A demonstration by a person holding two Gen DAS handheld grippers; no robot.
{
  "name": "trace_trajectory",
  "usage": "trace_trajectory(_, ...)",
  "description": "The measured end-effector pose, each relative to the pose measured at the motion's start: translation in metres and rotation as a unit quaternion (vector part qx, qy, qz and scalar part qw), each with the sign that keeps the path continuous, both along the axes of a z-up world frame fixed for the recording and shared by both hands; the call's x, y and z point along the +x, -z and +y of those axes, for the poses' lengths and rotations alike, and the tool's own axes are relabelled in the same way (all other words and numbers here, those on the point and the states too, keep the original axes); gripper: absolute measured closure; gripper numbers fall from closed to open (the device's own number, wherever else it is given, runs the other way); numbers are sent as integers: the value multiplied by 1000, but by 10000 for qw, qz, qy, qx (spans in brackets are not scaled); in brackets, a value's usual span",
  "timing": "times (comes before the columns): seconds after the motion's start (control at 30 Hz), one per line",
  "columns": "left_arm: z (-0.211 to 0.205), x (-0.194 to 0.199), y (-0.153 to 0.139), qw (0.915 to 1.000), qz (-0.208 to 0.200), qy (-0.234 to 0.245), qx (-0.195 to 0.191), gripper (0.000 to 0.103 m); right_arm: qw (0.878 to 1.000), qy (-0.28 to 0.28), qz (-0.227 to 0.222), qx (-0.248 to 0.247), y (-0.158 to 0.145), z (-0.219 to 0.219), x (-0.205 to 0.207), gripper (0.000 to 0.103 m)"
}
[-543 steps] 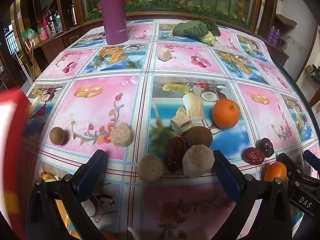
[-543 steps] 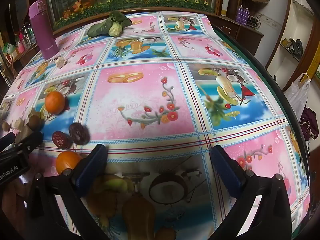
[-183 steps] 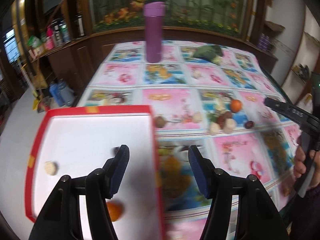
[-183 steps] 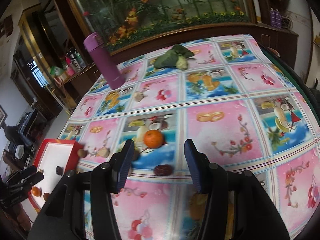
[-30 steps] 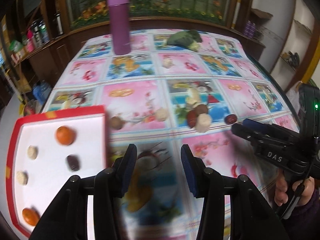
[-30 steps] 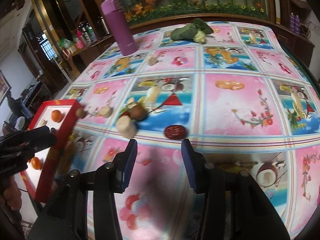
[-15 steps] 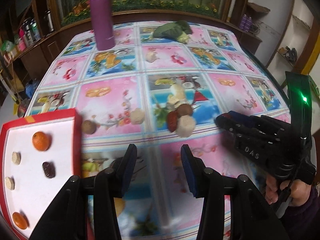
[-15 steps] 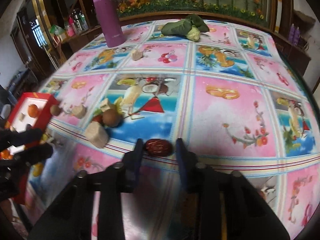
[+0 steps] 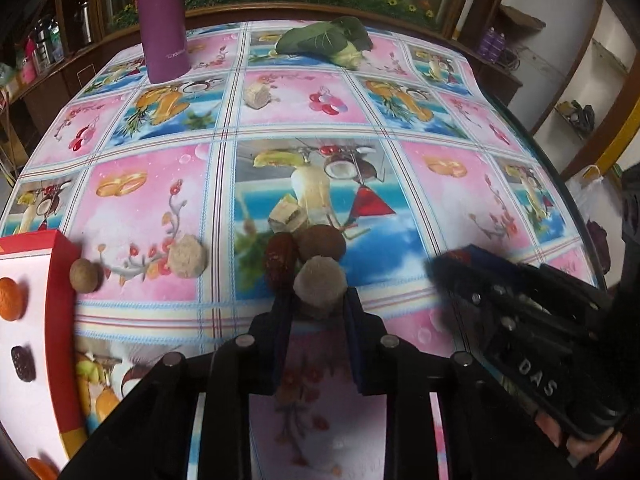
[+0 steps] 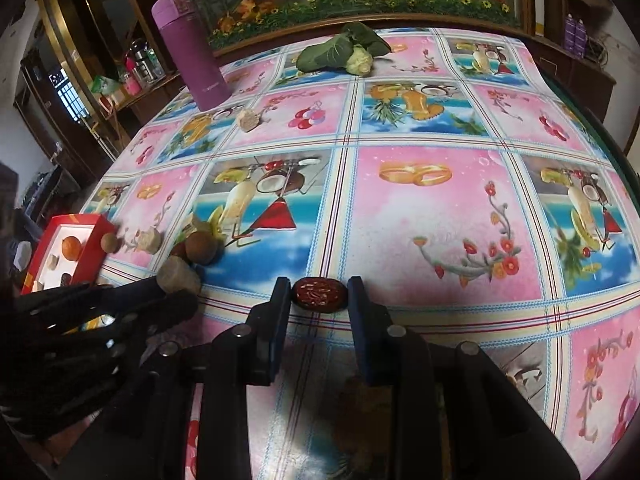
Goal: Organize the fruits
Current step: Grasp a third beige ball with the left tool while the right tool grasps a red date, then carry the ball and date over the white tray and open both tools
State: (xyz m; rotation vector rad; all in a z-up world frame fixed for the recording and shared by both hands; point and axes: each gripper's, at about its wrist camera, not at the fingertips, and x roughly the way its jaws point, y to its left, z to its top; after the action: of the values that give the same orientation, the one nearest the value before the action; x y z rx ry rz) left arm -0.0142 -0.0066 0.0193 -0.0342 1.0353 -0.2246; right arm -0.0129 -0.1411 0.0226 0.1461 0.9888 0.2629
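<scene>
Since the frame a second ago, both my grippers have come down to the surface and their fingers have been closing, each now with a fruit between them.

Left wrist view. My left gripper (image 9: 318,300) has its fingers drawn in around a pale, rough ball fruit (image 9: 319,282); both pads appear to touch its sides, so I am pinching it. It lies at the fingertips, at the near end of a small cluster: a red date (image 9: 279,259) just to its left, a brown round fruit (image 9: 322,243) just behind it, and a pale cube piece (image 9: 289,215) farther back. A second pale ball (image 9: 187,256) and a small brown ball (image 9: 85,275) lie apart to the left, the latter just beside the wall of the red tray (image 9: 60,320). The tray holds an orange fruit (image 9: 10,299) and a dark date (image 9: 23,363). My right gripper (image 9: 452,268) enters from the right, low over the patterned surface (image 9: 460,208). A purple flask (image 9: 162,20) and a leafy vegetable (image 9: 324,42) stand at the far end.

Right wrist view. My right gripper (image 10: 319,296) has its fingers narrowed around a dark red date (image 10: 319,295) lying crosswise between the tips; the left pad touches it, while contact on the right I cannot tell for certain. My left gripper (image 10: 176,292) shows at the left with the pale ball (image 10: 178,275) at its tips.
</scene>
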Motion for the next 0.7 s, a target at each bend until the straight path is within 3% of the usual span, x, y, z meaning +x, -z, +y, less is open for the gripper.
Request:
trace_trajectory(0.27,13,-12,-4,9999,-52,-1,-147,79,10000,-2,-52,-25,0,2,-2,72)
trace_trajectory(0.47,34,-35,-26,9992,-375,-131,-76,79,9987,-257,-435,-19,-10,20,-13,72)
trace_trajectory(0.7,82,-68,-52,9960,-734,-514,9,79,9975,-403,-565,150,-22,46,-25,72)
